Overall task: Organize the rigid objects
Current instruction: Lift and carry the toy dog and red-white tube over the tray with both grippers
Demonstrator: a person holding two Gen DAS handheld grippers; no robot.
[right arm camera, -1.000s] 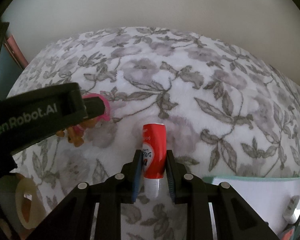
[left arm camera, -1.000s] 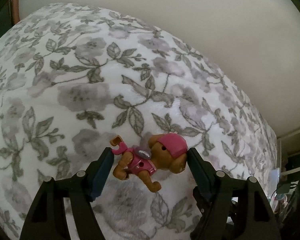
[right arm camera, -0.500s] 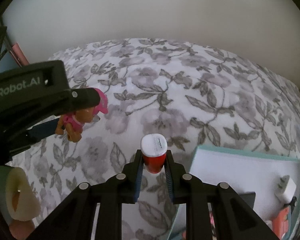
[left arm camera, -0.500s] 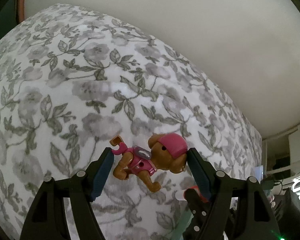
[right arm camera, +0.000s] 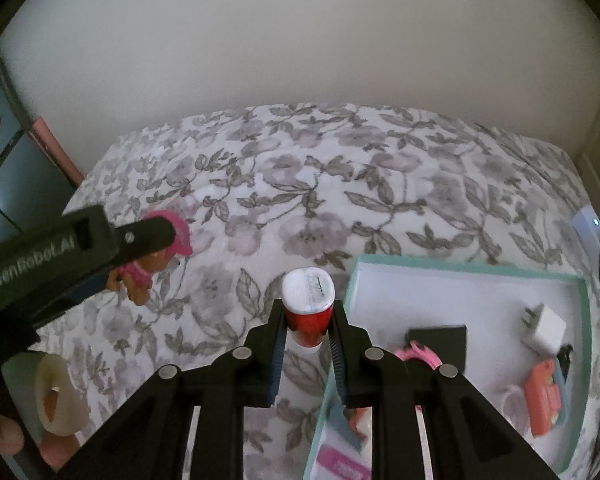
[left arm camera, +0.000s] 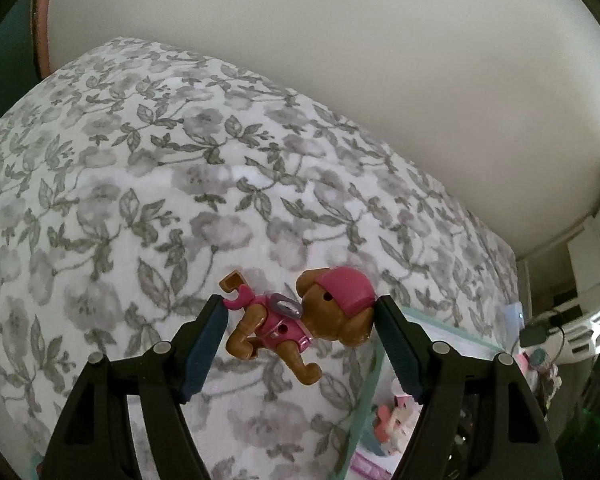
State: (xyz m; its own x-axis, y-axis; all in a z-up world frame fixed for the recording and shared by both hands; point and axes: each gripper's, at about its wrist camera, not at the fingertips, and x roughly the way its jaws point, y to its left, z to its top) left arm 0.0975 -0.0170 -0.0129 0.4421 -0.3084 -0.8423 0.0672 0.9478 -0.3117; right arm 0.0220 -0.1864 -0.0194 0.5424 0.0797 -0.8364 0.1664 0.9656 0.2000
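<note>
right gripper fingers clamp the red tube; left gripper fingers grip the toy dog. both are carried above the floral bed. next, probably: lower each into the teal box.

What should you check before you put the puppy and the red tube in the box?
1. Left gripper pinching the puppy at both ends: ok.
2. Right gripper shut on the tube: ok.
3. Both toys lifted clear of the blanket: ok.
4. Box in view and open on top: ok.
5. Free white floor in the box, behind the charger and black card: ok.
6. Puppy's grip firm enough not to slip: cannot tell.
</note>
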